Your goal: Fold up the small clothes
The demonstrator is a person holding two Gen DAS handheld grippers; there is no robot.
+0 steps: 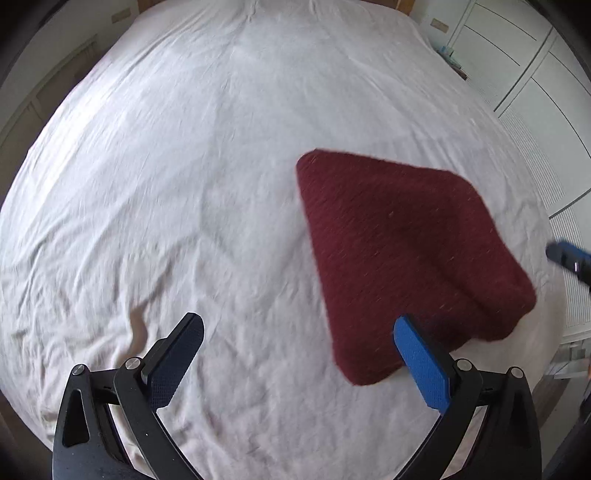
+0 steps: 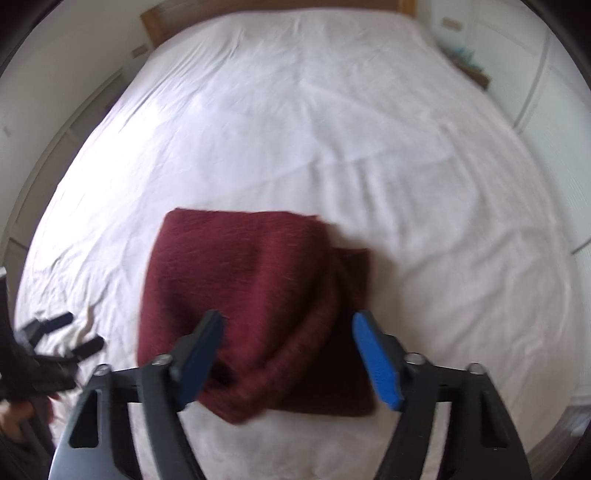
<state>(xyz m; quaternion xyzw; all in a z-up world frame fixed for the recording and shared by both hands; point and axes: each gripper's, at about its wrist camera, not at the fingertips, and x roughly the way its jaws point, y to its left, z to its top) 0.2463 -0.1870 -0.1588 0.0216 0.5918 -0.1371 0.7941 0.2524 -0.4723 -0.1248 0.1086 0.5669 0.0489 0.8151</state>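
Nearest to me, the left gripper hangs over the bed with its jaws spread wide and nothing between them; only rumpled white sheet shows in the gap, and its blue pad sits in front of the near edge of the dark red knit garment without pressing on it. The right gripper hovers just above the same garment, jaws parted and empty, the cloth lying below them rather than pinched.

The garment rests on the near half of the bed, towards the person's right, already gathered into a compact, roughly square bundle. A thick rolled fold runs along its near edge and a flap pokes out on the right side, so I would judge the folding nearly or fully done, with both grippers let go. What may remain is tidying that loose flap or setting the piece aside; no other clothes are visible.

Both views are blurred, so the knit's layers and how many folds it holds are hard to count. What kind of garment it is I cannot tell. Farther back, the wooden headboard is cut off at the frame's top, and white cupboard doors curve away at the right.
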